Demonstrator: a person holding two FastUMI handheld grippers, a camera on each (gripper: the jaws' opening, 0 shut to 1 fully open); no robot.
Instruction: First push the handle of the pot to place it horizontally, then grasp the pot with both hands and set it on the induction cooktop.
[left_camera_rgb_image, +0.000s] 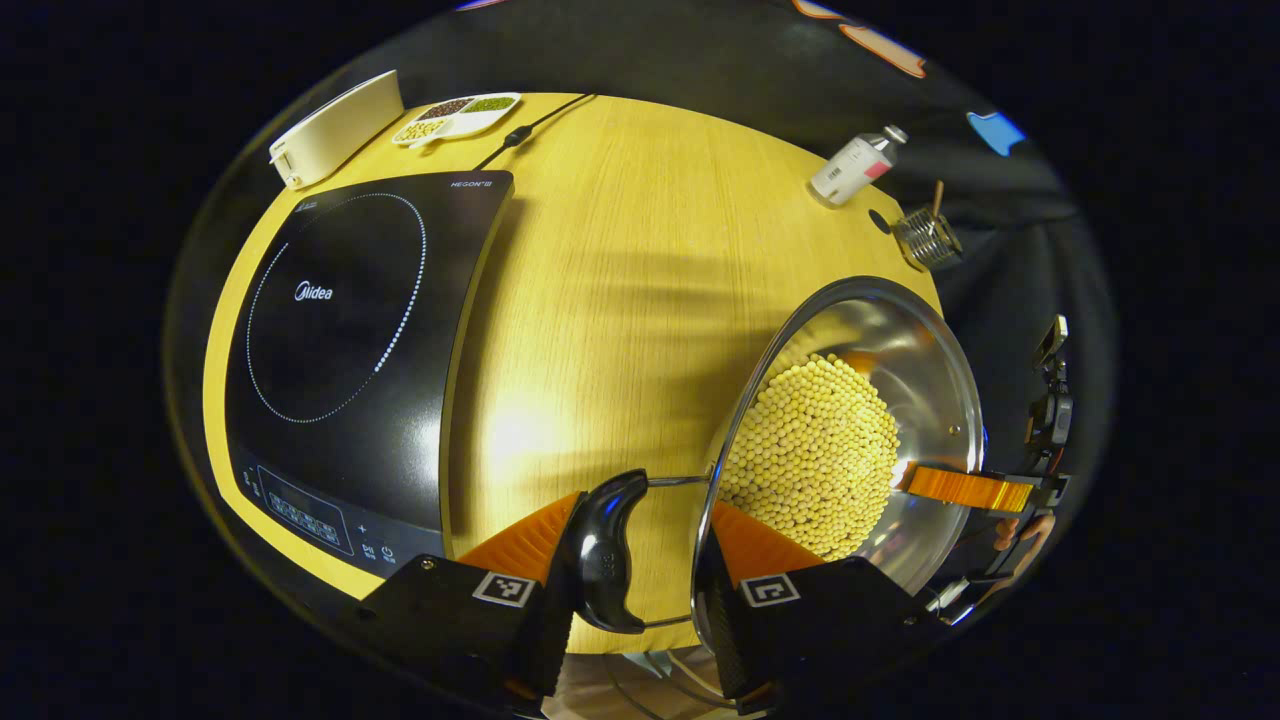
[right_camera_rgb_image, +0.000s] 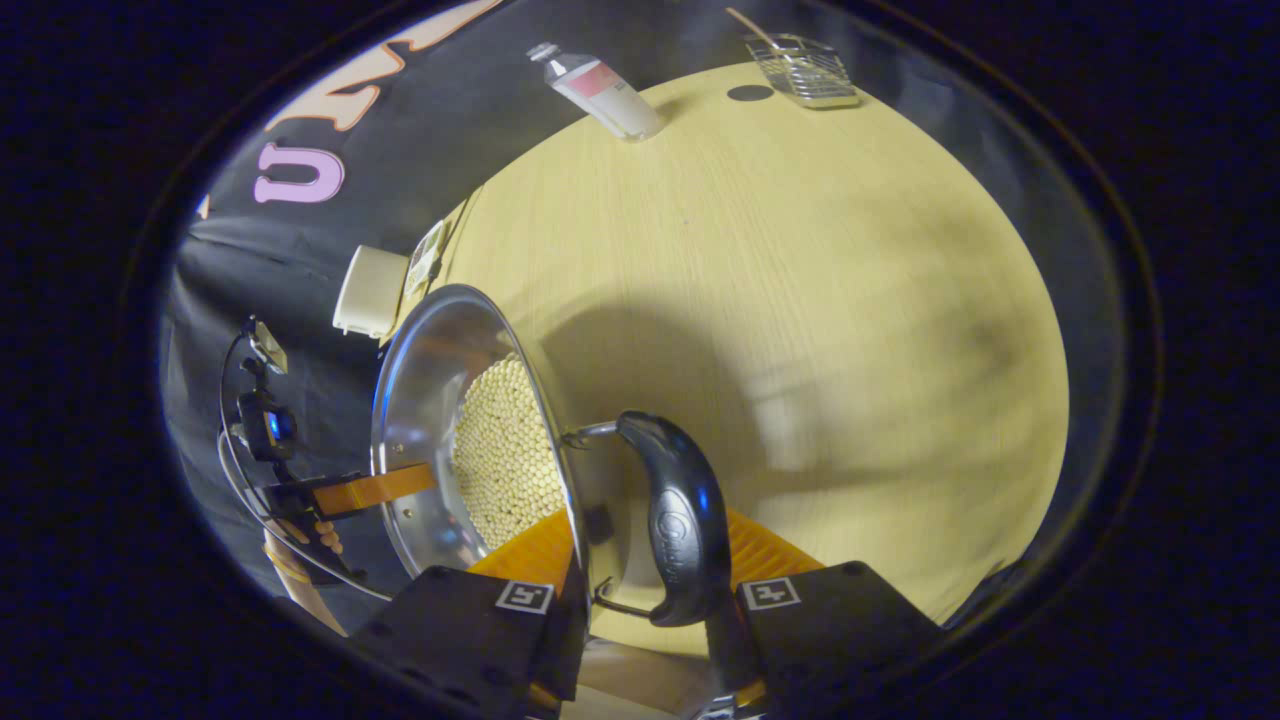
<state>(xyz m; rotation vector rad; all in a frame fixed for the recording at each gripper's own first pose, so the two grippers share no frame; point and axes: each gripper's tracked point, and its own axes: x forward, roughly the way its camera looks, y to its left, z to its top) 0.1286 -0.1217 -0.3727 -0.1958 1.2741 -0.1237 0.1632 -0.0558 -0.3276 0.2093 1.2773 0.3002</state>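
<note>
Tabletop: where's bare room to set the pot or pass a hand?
Widest bare wood lies mid-table, between the induction cooktop and the pot. The cooktop's glass is bare too. Crowded: the far corner by the white box and sample dish, and the far edge near the bottle and wire basket.

mock kitchen booth | induction cooktop (left_camera_rgb_image: 350, 330), wooden table (left_camera_rgb_image: 620, 260), utensil rack (right_camera_rgb_image: 805, 68) | black cloth wall (right_camera_rgb_image: 300, 250)

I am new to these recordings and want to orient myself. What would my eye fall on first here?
First the shiny steel pot, full of pale yellow beans, held up over the wooden table with a tool straddling each black side handle. Then the big black induction cooktop at the table's left, its surface bare.
</note>
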